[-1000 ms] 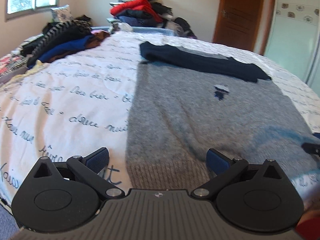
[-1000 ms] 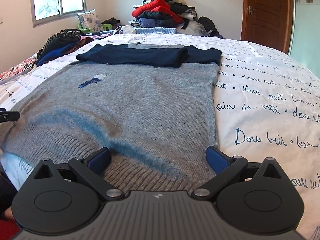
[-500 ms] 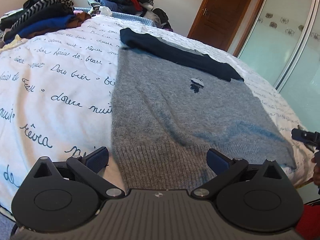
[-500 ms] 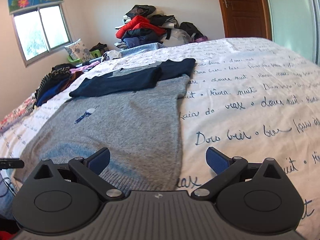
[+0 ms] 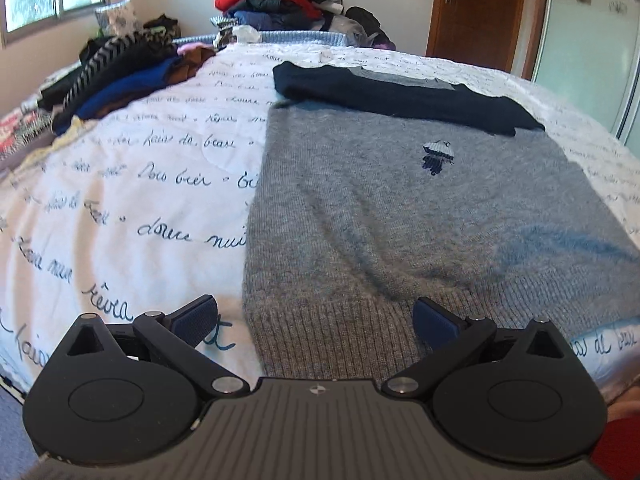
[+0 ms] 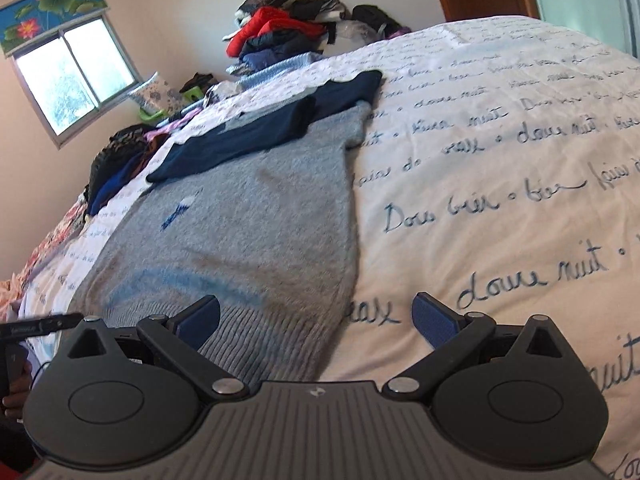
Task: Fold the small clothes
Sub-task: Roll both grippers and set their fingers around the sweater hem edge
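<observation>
Left wrist: gripper above sweater

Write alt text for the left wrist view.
A grey sweater lies flat on a script-printed bedspread, navy sleeves folded across its top. The open left gripper hovers at its hem; clothes piles sit behind.

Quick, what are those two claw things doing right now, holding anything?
Left gripper: open, holding nothing, over the grey sweater's hem.
Right gripper: open, holding nothing, over the sweater's corner.
</observation>
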`<state>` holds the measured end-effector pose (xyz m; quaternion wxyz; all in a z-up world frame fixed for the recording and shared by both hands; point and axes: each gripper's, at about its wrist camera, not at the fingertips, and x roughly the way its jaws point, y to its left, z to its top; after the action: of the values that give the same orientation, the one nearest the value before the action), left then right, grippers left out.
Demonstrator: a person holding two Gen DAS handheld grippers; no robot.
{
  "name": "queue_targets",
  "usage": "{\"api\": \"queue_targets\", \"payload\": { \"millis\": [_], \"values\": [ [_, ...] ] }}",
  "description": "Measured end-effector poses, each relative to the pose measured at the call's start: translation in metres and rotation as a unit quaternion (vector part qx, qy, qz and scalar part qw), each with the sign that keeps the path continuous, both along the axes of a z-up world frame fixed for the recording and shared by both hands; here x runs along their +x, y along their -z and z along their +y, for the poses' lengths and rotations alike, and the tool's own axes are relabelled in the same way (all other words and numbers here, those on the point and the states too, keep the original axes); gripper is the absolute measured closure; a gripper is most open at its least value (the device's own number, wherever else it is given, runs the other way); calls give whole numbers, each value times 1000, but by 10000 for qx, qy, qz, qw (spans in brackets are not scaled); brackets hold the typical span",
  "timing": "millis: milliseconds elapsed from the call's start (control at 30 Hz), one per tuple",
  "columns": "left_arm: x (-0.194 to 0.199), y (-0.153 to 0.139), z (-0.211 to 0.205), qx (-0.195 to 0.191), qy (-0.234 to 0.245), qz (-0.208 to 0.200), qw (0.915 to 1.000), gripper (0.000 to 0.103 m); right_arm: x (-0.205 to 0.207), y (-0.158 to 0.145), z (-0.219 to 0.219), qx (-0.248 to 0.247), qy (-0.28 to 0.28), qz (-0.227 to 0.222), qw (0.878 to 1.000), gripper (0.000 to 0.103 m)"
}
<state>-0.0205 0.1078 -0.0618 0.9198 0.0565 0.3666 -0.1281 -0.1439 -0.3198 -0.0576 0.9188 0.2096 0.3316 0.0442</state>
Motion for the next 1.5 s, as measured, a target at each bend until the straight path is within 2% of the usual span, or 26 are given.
{"api": "queue_targets", "payload": {
  "millis": [100,167,267,367,467,600,1033,1100,1233,1333,1500],
  "values": [
    [-1,-2,-4,248,-134,-79,9996,1,-2,-1,13,-346,-121,24,9993,0],
    [-2,-6,-6,495,-310,-256,9980,0,-5,-6,17,-641,116,-104,9978,0],
    [-3,-12,-7,567,-488,-383,9965,1,-11,-23,22,-1022,541,-463,9922,0],
    [-1,-13,-8,509,-554,-362,9965,1,-8,-32,26,-1005,431,-592,9922,0],
    [0,-8,-10,561,-523,-243,9968,1,-3,-26,31,-1022,240,-443,9935,0],
    [0,-6,-12,671,-504,-244,9962,1,0,-12,26,-849,378,-126,9956,0],
    [2,-1,-10,576,-458,-97,9972,1,-2,-8,25,-902,406,-76,9951,0],
    [5,0,-7,423,-334,34,9985,0,-2,-8,23,-862,379,-66,9955,0],
    [11,5,15,-394,146,428,9982,0,-4,-6,15,-597,262,-84,9978,0],
    [13,8,37,-1086,357,552,9919,0,-8,-4,3,-109,92,-160,9998,0],
    [19,13,62,-1880,526,712,9782,0,-9,3,-9,525,-403,-153,9977,0]
  ]
}}
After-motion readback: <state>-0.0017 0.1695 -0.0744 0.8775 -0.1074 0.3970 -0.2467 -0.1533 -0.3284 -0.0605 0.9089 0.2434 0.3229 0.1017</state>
